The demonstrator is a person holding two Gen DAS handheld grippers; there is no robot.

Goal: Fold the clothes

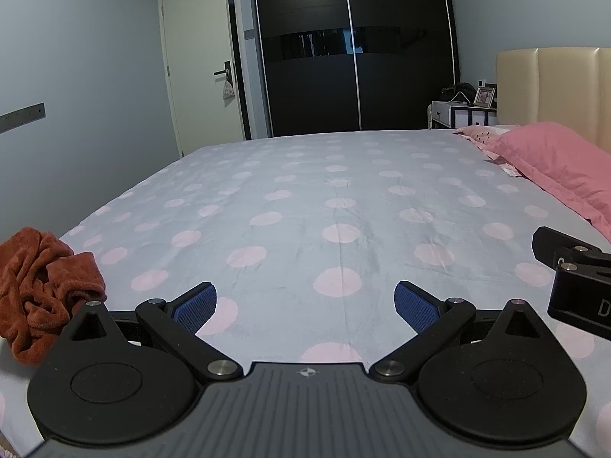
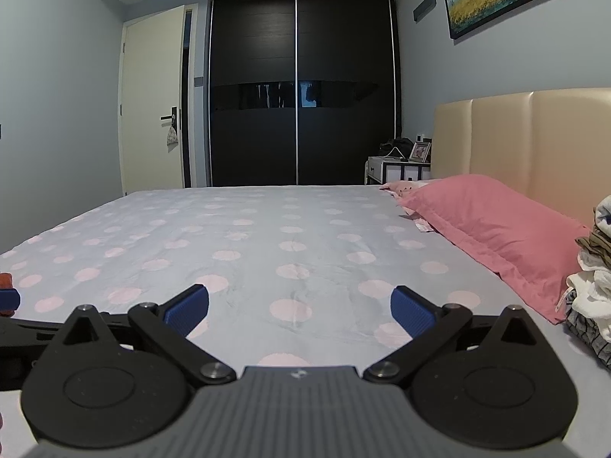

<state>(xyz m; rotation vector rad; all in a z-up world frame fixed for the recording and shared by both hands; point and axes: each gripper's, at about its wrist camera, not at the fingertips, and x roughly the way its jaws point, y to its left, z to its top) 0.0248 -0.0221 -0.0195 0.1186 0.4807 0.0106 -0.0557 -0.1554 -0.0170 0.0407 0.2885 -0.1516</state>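
Note:
A crumpled rust-brown garment [image 1: 42,290] lies on the bed at the left, just left of my left gripper [image 1: 305,305]. The left gripper is open and empty, held low over the grey sheet with pink dots [image 1: 305,198]. My right gripper [image 2: 299,309] is also open and empty over the same sheet [image 2: 267,229]. A stack of folded clothes [image 2: 592,278] stands at the right edge of the right wrist view, beside the pink pillow. Part of the right gripper's body [image 1: 576,278] shows at the right of the left wrist view.
A pink pillow [image 2: 492,229] lies against the beige headboard [image 2: 534,137] on the right. A dark sliding wardrobe [image 2: 298,91] and a white door [image 2: 152,103] stand beyond the bed. A nightstand [image 2: 397,168] sits by the headboard.

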